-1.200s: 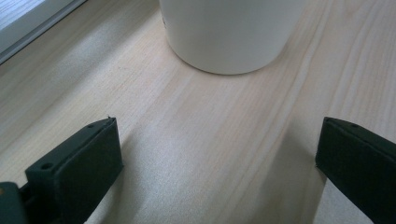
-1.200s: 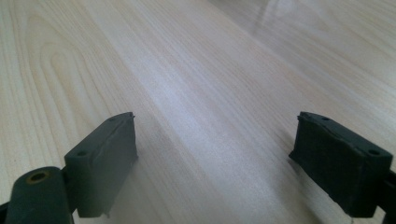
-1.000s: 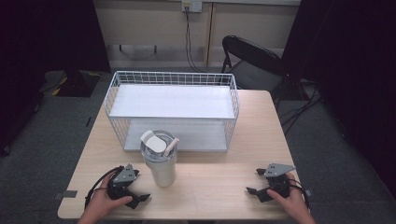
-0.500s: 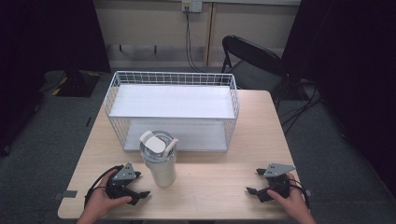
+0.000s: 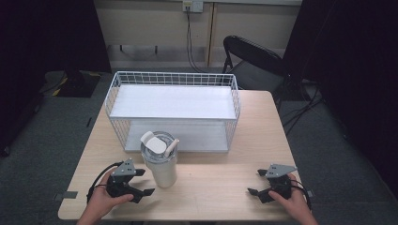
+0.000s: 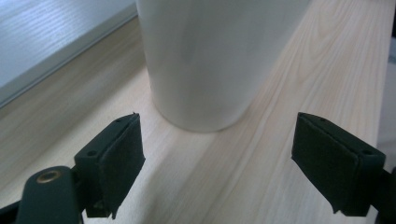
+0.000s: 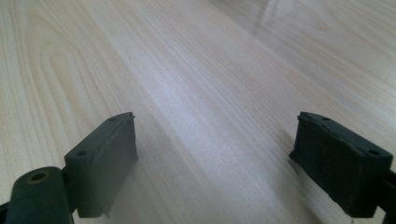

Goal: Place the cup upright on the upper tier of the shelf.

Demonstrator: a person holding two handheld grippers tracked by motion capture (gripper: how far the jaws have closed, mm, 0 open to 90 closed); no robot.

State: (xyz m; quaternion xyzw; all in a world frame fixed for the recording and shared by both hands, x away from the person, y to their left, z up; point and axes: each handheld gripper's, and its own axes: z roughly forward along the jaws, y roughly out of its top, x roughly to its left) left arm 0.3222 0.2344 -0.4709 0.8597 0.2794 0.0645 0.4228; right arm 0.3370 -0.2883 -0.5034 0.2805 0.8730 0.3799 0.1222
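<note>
We are looking at a pale wooden worktop point(image 5: 211, 187) carrying a white wire basket point(image 5: 173, 110) with a white board lying inside. Just in front of it a white lidded tumbler point(image 5: 160, 161) is standing upright. Our left tongs point(image 5: 141, 183) are resting wide open beside the tumbler, gripping nothing; our right tongs point(image 5: 256, 183) are sitting equally agape, well apart from it.

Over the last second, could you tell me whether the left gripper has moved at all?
No. In the high view the left gripper sits at the same spot beside the white tumbler, in front of the wire basket, its jaws open.
</note>
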